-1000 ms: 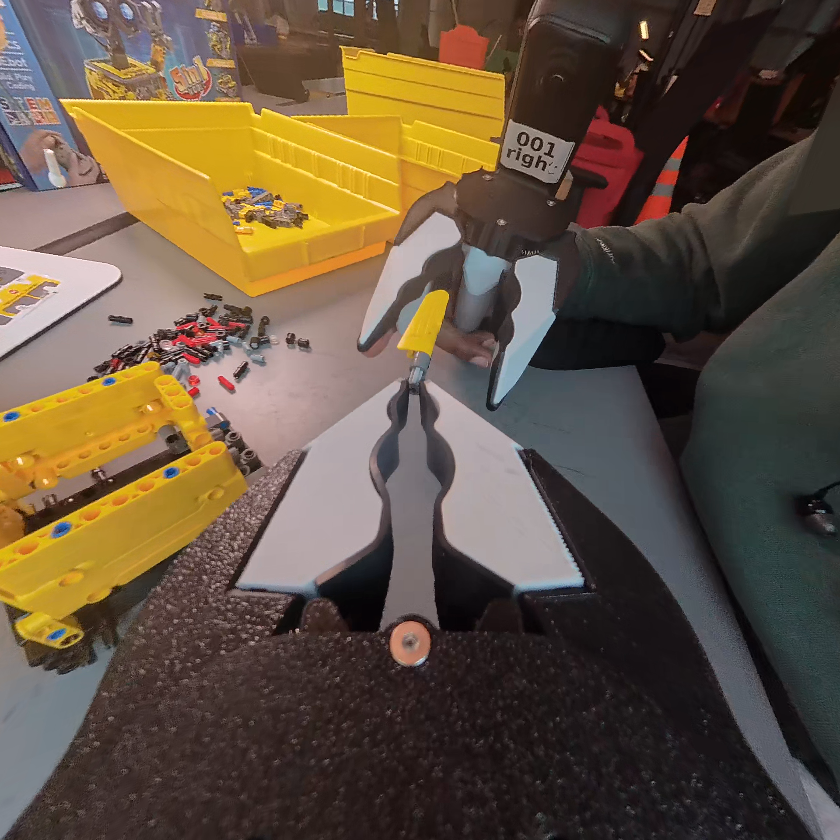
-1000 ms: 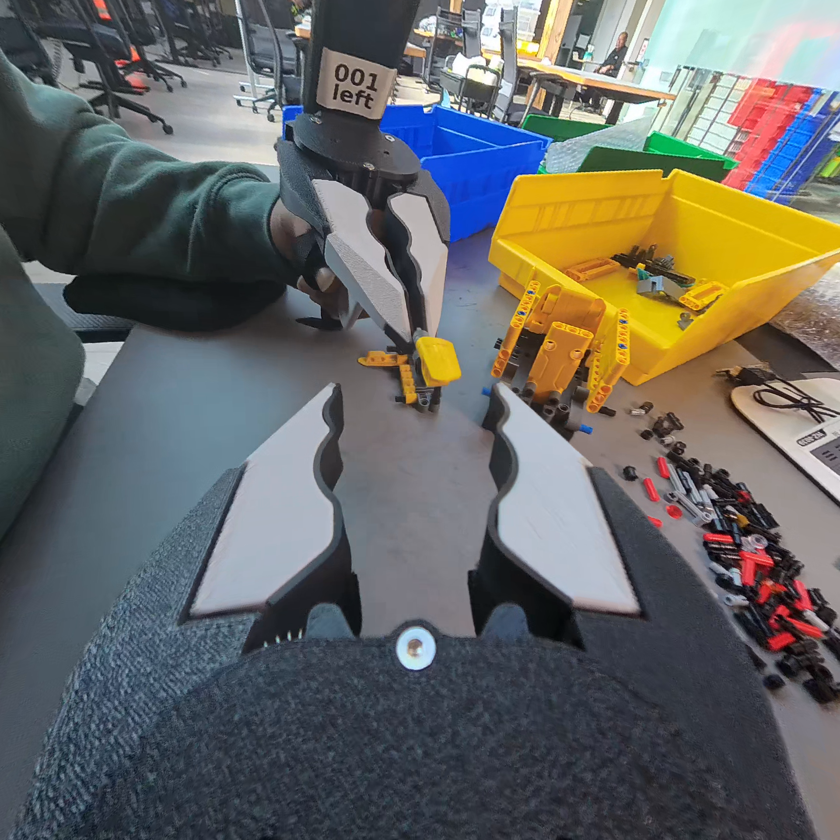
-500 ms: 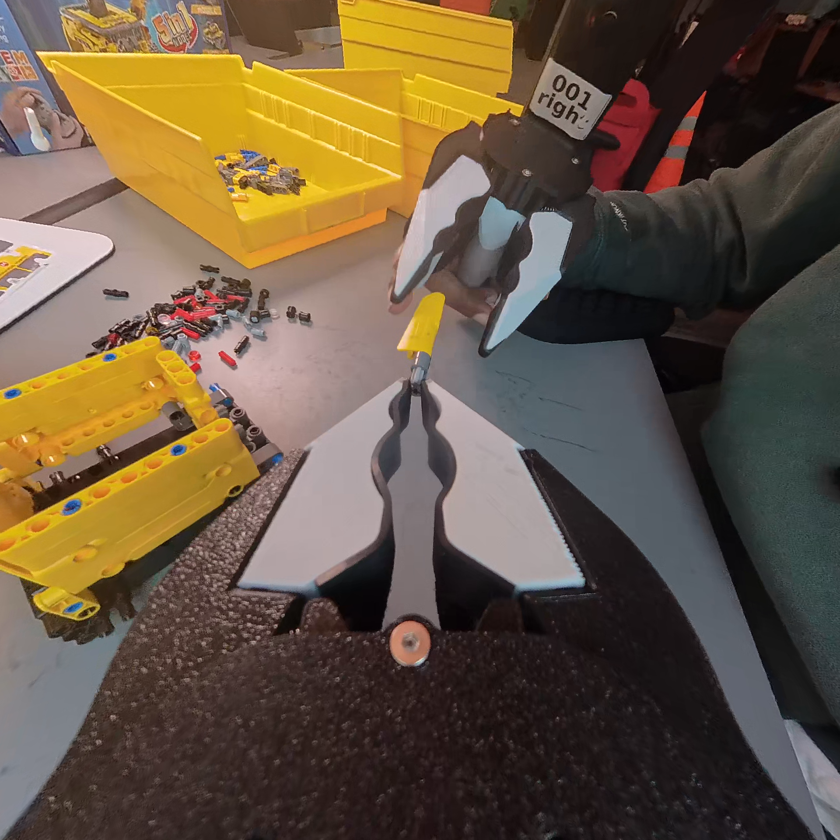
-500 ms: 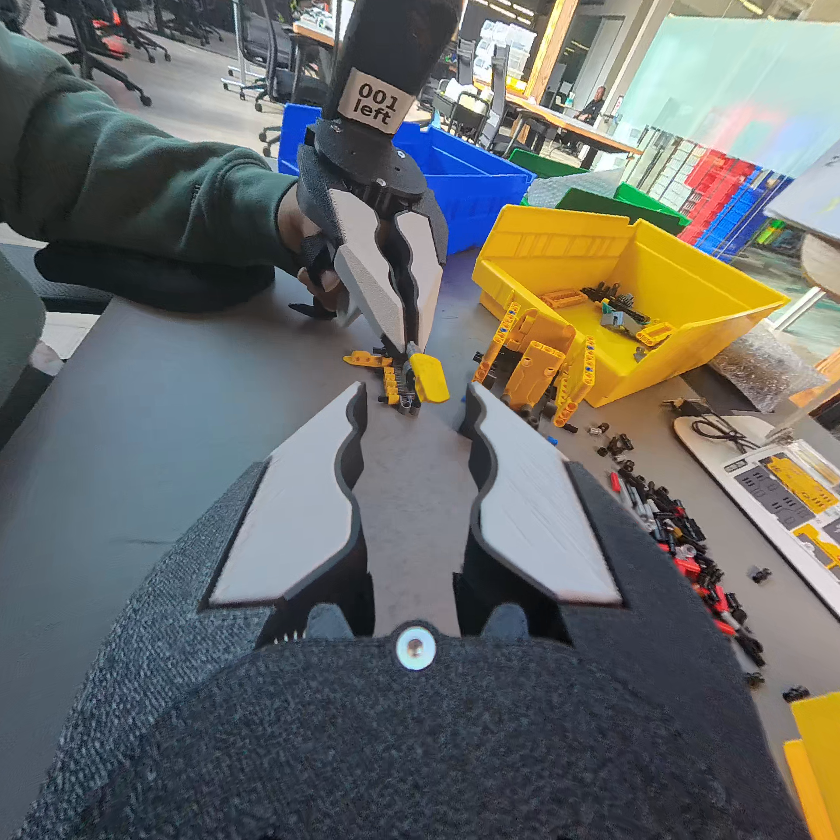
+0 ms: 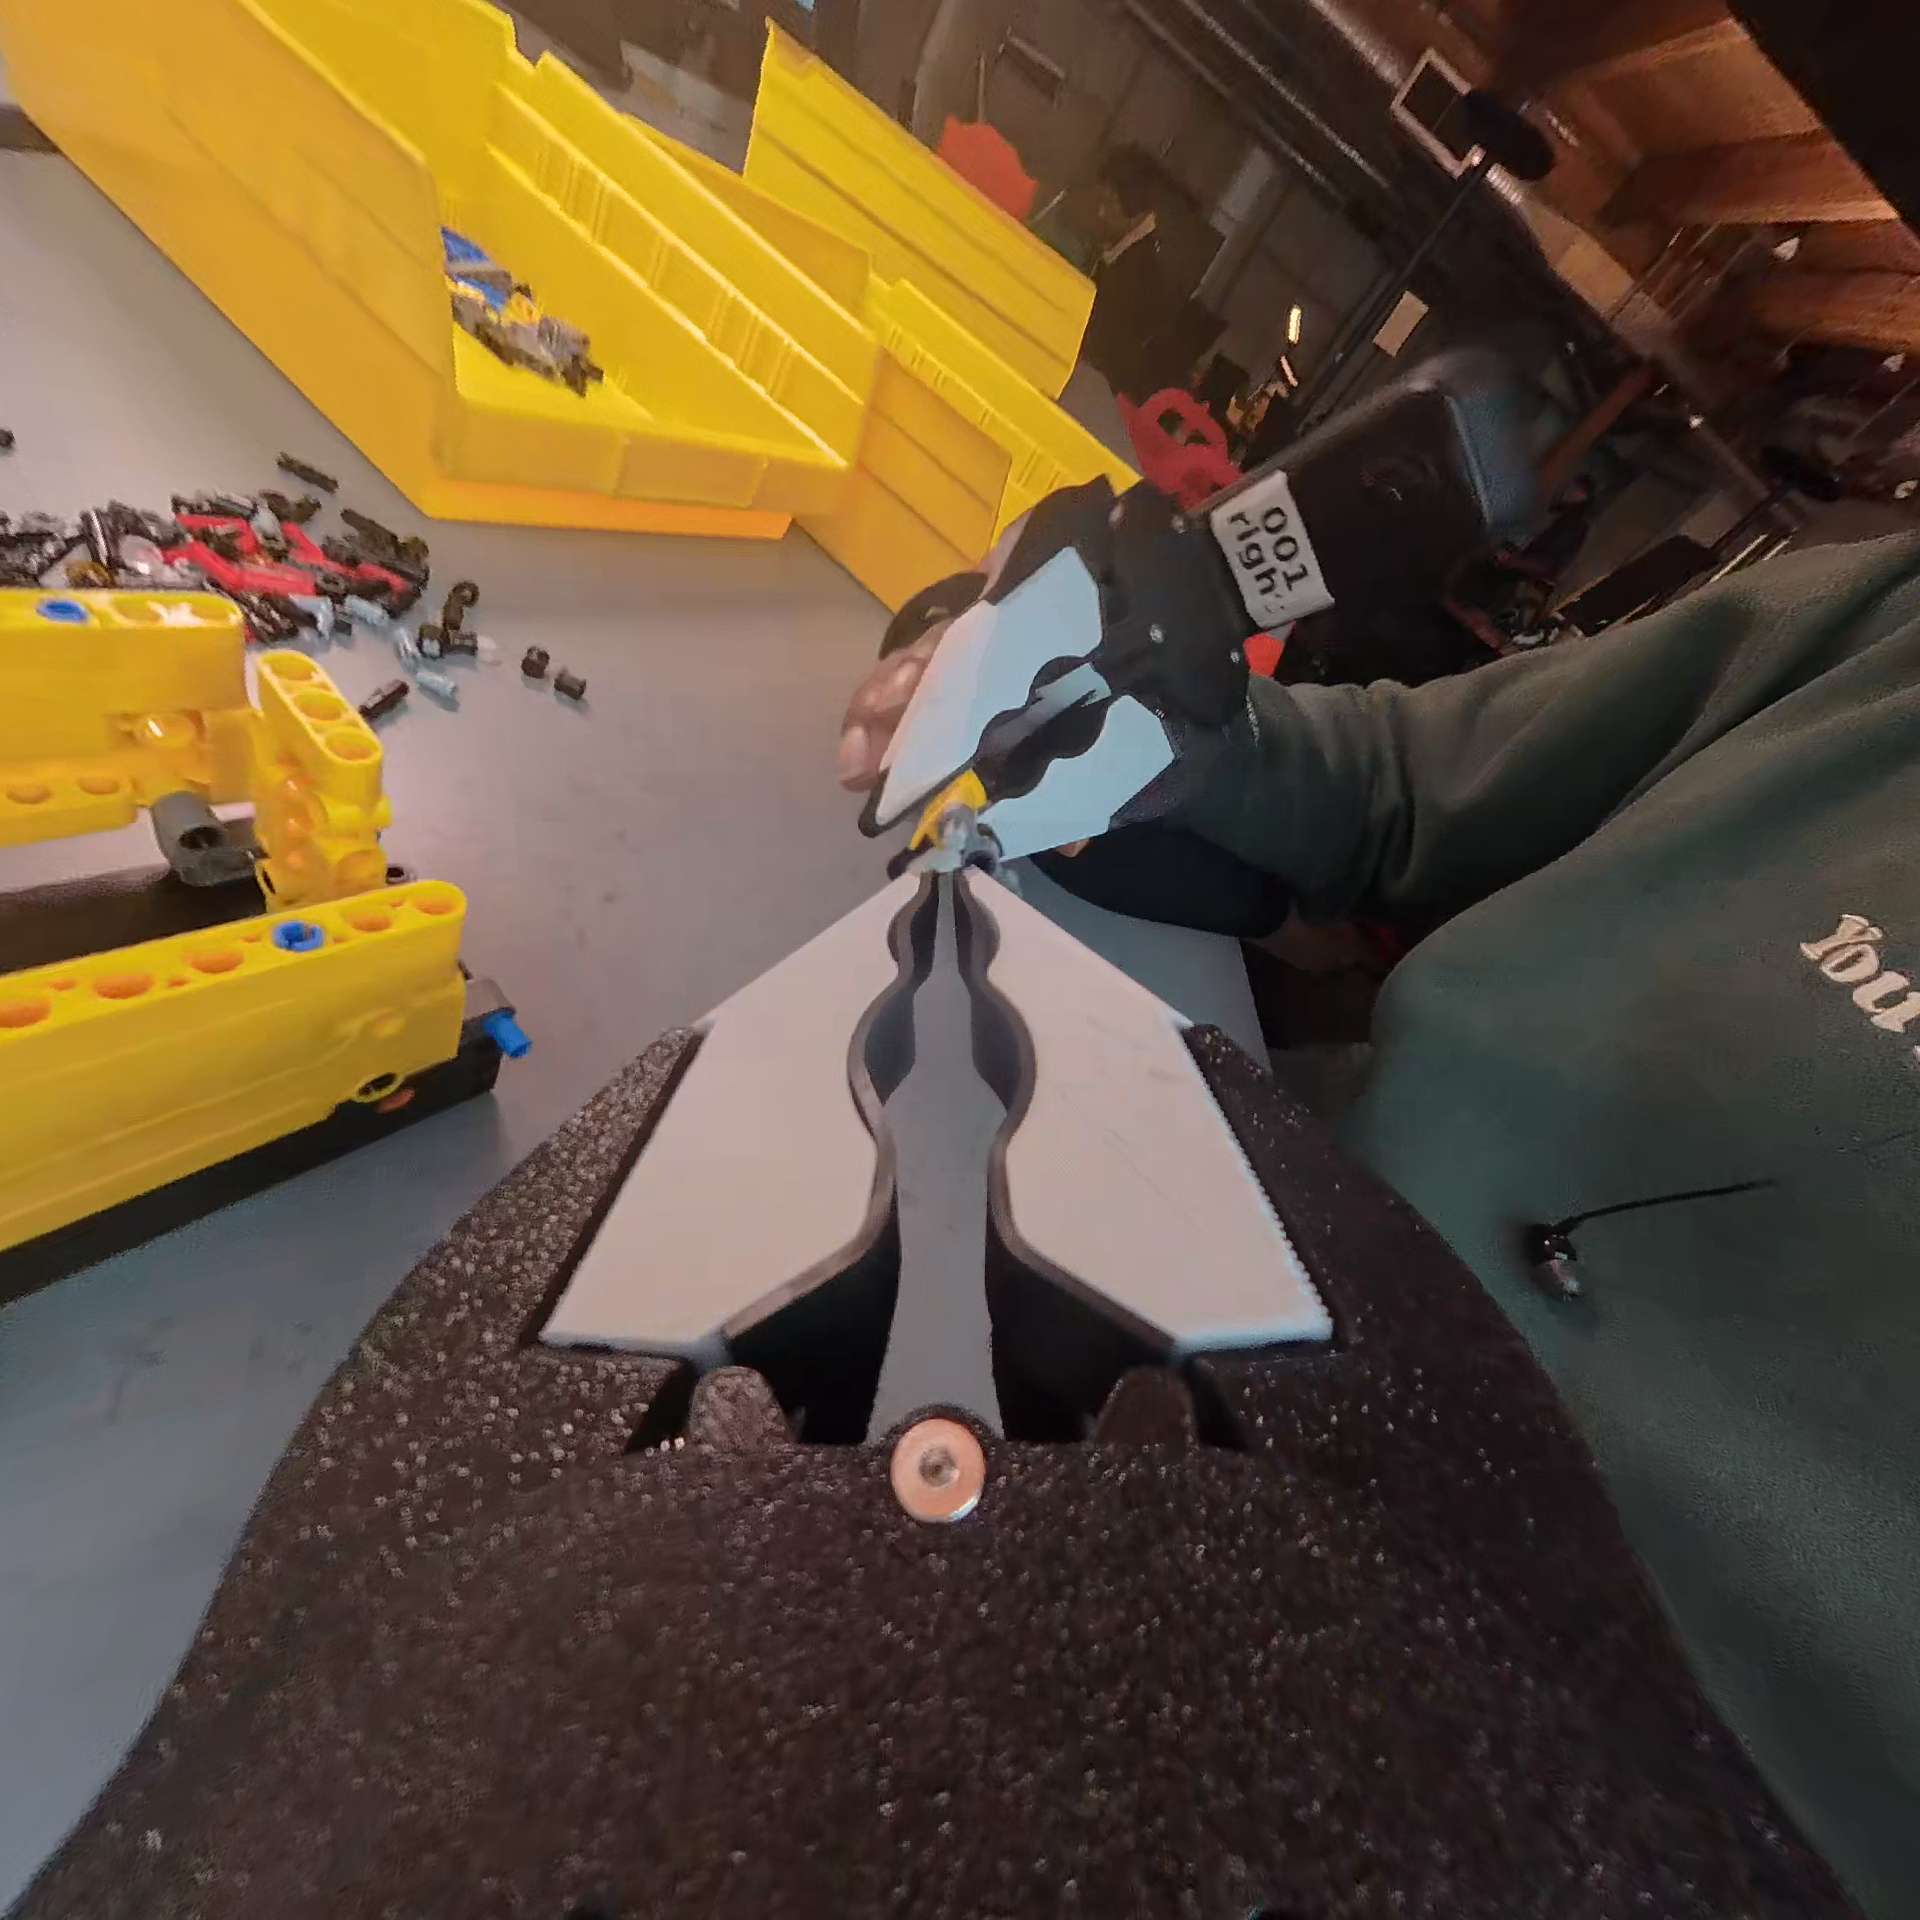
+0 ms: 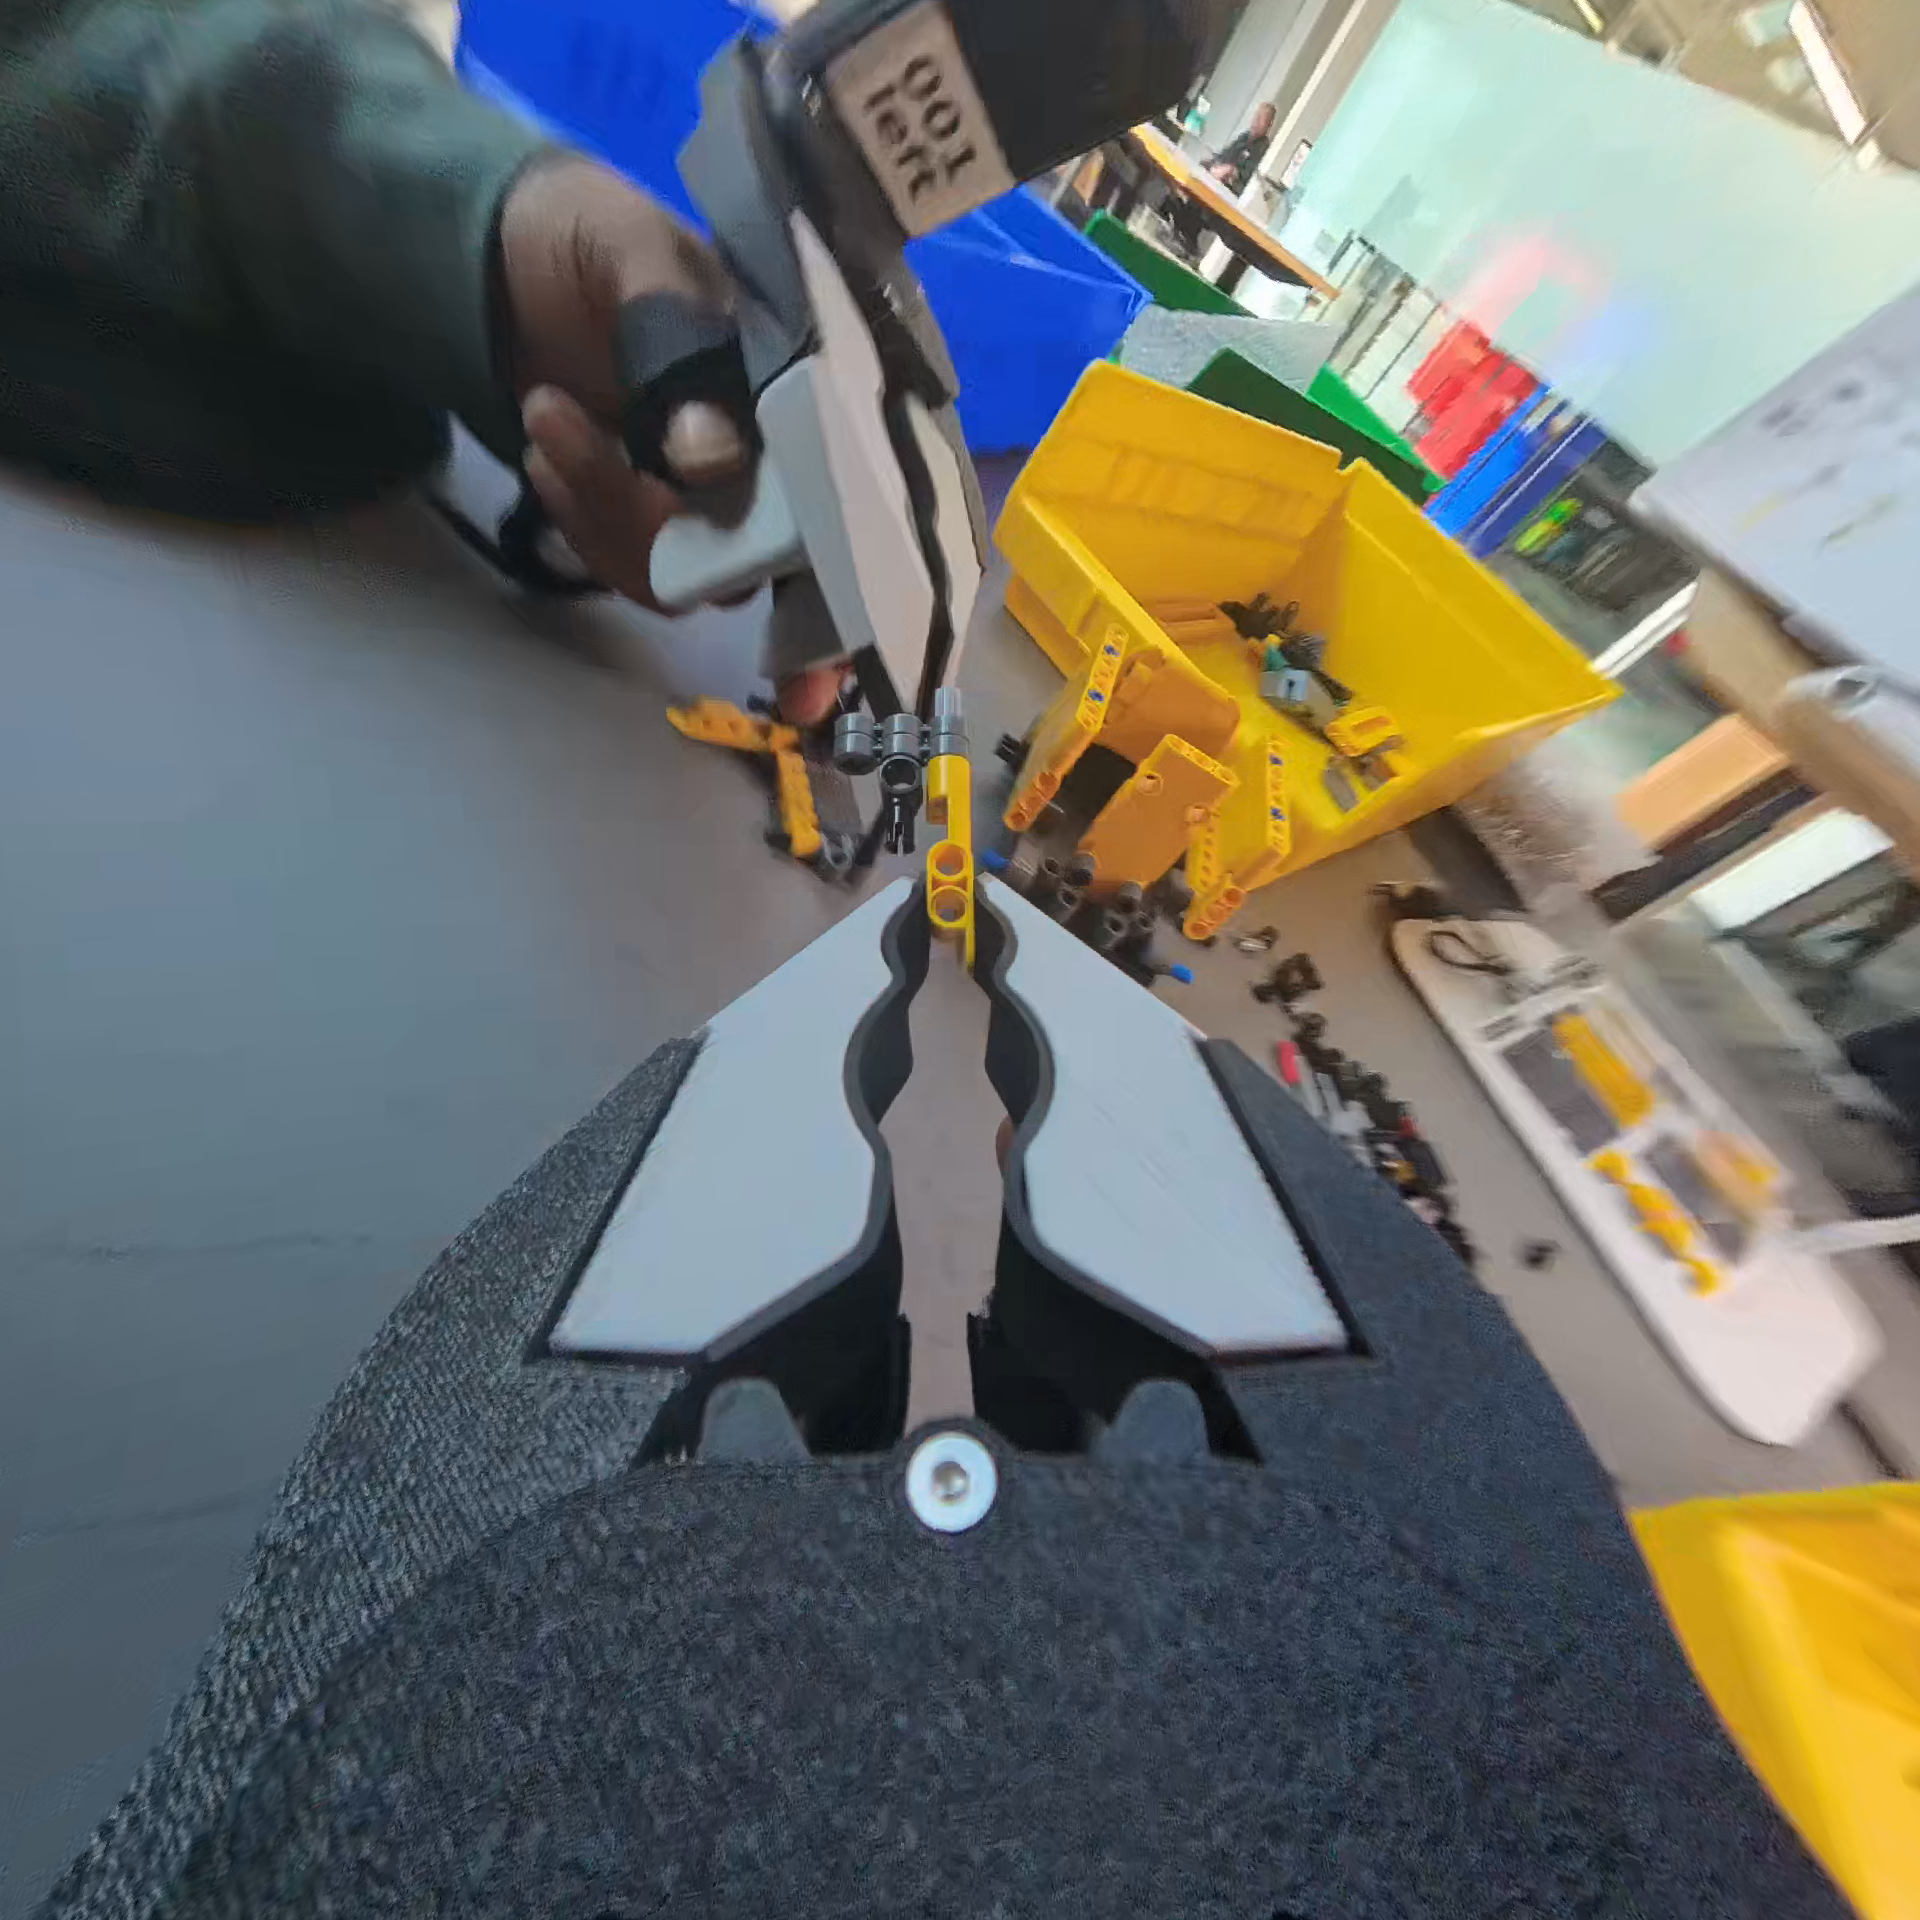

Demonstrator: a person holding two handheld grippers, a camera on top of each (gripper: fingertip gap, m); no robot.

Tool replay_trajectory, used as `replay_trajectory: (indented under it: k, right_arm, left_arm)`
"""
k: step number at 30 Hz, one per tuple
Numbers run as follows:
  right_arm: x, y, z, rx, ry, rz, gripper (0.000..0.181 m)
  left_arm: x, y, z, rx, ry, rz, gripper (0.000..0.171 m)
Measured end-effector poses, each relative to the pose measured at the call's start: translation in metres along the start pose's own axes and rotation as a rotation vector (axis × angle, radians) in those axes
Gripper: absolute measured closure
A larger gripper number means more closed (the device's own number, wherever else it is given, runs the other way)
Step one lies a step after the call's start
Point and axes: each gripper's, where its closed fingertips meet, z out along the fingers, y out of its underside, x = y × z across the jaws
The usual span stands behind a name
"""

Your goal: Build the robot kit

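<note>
While both tools meet near the centre of each view, the left hand-held gripper (image 5: 938, 881) has its fingers pressed together on the grey axle end (image 5: 948, 837) of a small toy-brick assembly, and the right hand-held gripper (image 6: 951, 914) is clamped on the yellow beam (image 6: 951, 831) at the assembly's other end. Seen from the right wrist view, the beam stands upright just above the right fingertips, topped by a row of grey and black connectors (image 6: 896, 736) that reaches the left tool's tips (image 6: 940, 665). From the left wrist view, the right tool (image 5: 961, 821) comes in from the upper right, held by a hand (image 5: 883, 696) in a dark green sleeve (image 5: 1455, 769).

Below them lies the grey worktop (image 5: 644, 790). At the left edge of the left view sits a large yellow brick-built frame (image 5: 208, 997), with loose black and red pins (image 5: 260, 551) scattered above it and a yellow bin (image 5: 644, 343) holding a few parts in the upper left. In the right view, right of centre, another yellow bin (image 6: 1455, 665) holds small pieces, a yellow built section (image 6: 1153, 800) leans against it, a few yellow pieces (image 6: 769, 769) lie left of the beam, and an instruction sheet (image 6: 1621, 1143) lies at the right edge.
</note>
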Motion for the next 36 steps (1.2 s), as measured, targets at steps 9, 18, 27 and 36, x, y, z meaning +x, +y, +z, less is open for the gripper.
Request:
replay_trajectory:
  k: [9,18,27,36]
  right_arm:
    - [-0.006,-0.056,-0.013,0.355,-0.444,0.923,0.176]
    - [-0.018,-0.050,-0.002,0.298,-0.482,0.971,0.176]
    - [0.010,-0.018,0.003,0.129,-0.085,0.487,0.152]
    - [0.005,-0.002,0.008,0.001,-0.015,0.308,0.160]
  left_arm:
    - [0.022,-0.028,-0.003,0.165,0.043,0.163,0.155]
    - [0.026,-0.026,0.001,0.163,0.074,0.109,0.170]
    - [-0.013,-0.014,-0.003,0.093,-0.119,0.008,0.171]
    - [-0.030,0.007,0.005,-0.018,-0.232,-0.004,0.171]
